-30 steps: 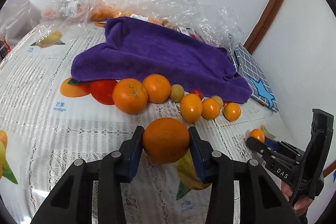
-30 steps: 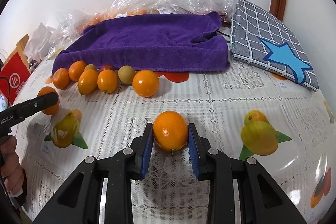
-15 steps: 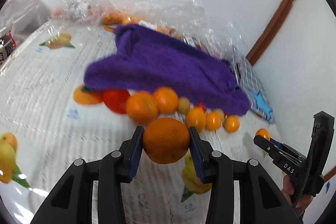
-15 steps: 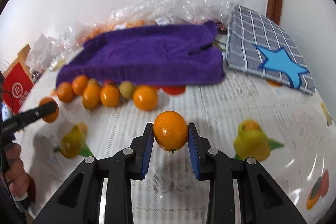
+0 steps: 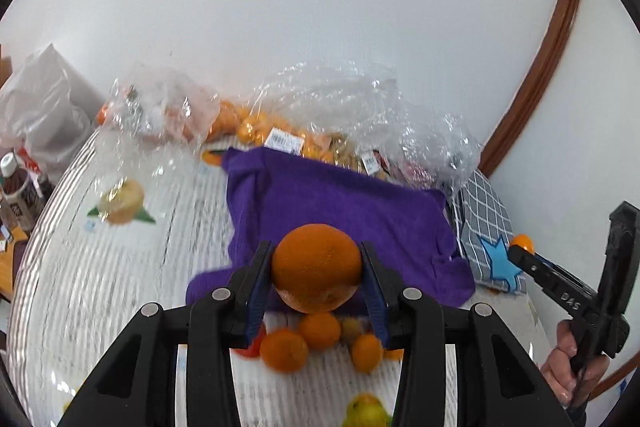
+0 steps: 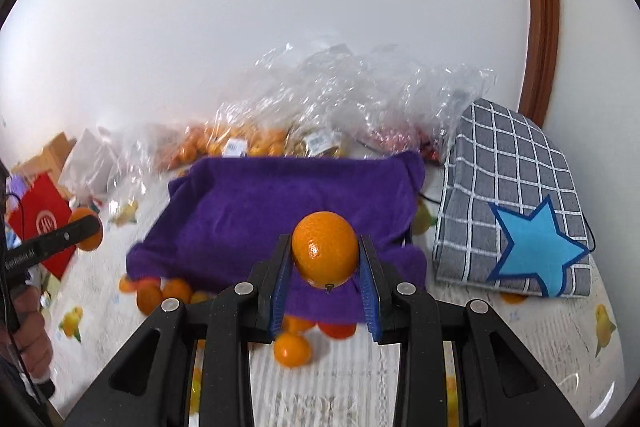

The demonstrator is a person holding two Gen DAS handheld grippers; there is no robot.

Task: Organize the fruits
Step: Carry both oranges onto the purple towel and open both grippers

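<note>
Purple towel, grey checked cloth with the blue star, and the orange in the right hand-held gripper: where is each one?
Purple towel (image 6: 280, 211): right wrist view, middle of its top.
Grey checked cloth (image 6: 508, 167): right wrist view, upper grey part.
Orange (image 6: 325, 251): right wrist view, front of peel.

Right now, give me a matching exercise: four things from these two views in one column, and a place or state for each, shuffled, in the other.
Things:
1. large orange
2. purple towel
3. star cloth
4. plastic bags

Places or states:
A. against the wall, behind the towel
B. right of the towel, folded
C. held in the left gripper
D. spread out, loose fruit along its near edge

Pairs: 1-C, 2-D, 3-B, 4-A
</note>
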